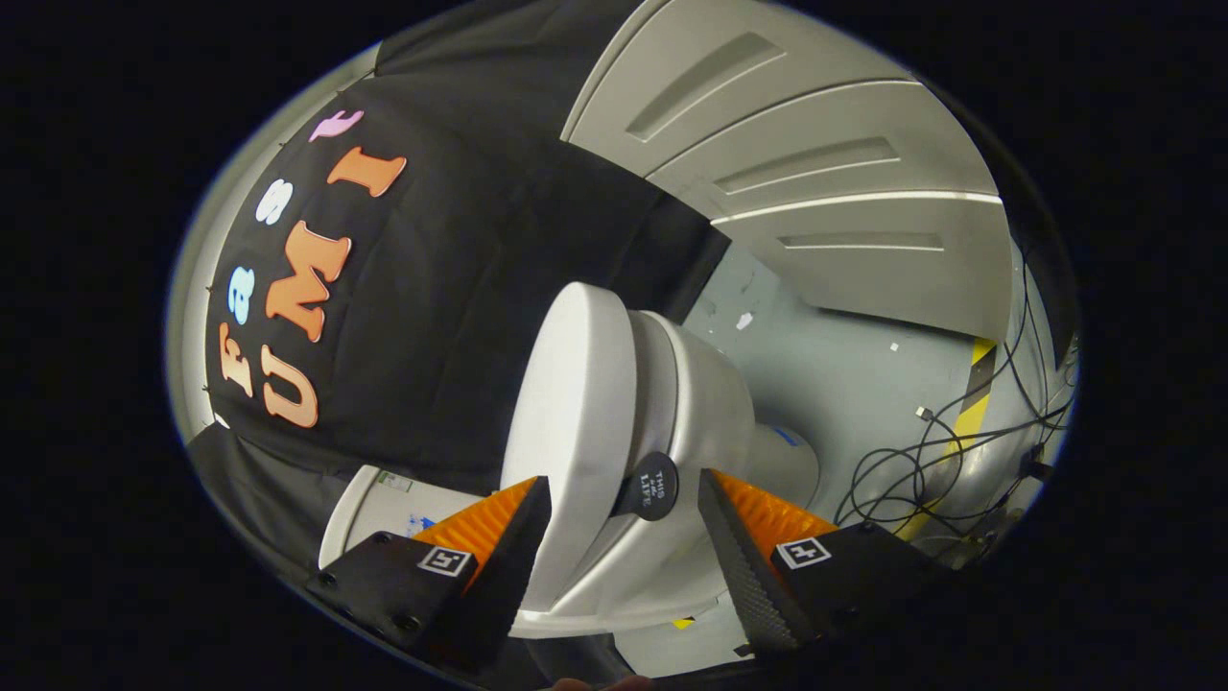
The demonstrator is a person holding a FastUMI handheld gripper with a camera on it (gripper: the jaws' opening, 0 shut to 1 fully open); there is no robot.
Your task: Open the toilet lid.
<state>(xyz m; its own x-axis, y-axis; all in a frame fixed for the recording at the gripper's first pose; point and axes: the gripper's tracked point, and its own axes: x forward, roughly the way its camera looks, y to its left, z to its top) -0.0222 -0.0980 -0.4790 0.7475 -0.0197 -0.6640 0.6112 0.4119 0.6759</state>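
Straddling the toilet lid [566,422], the spread tongs [624,518] touch nothing; its long axis runs away from them.

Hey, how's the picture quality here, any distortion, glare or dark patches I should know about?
Gripper view: strong fisheye bending, so the wall panels curve; the whole scene sits tilted. Soft highlight on the toilet lid, no harsh glare. The open gripper is sharp, with the lid's black tab between its fingers.

round dark tab [652,487] on toilet lid [566,422] | small print, not legible
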